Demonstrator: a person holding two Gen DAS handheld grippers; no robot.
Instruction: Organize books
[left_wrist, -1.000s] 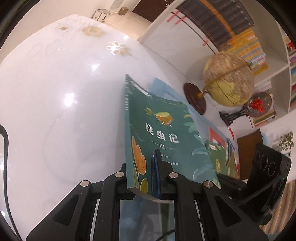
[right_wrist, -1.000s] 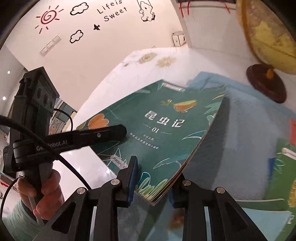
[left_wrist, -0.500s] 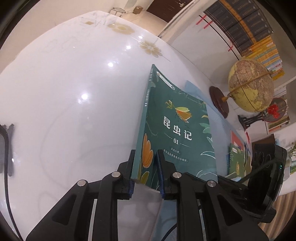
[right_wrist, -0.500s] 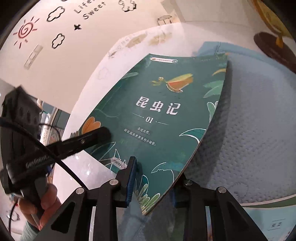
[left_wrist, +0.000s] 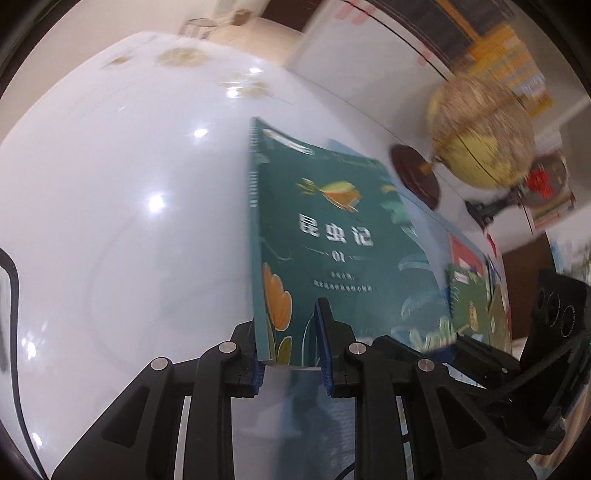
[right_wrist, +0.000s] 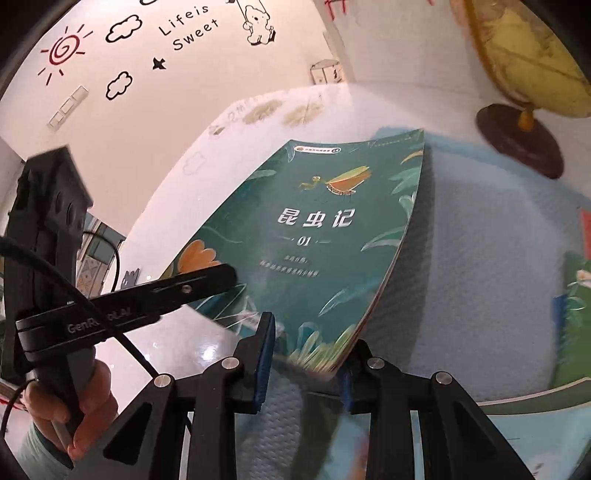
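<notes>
Both grippers share the green book (right_wrist: 325, 240), angled above the white surface (left_wrist: 129, 221): right fingers (right_wrist: 264, 354) pinch its bottom corner, while left fingers (left_wrist: 327, 343) are opening around its spine corner, probably handing over.

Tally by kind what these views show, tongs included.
Books: 4 distinguishable: green book, pale blue book, red book, second green book.
Globe: 1
Red ornament: 1
Tongs: 2: left tongs opening with the green book between them, right tongs clamping it.
Total: 8
</notes>
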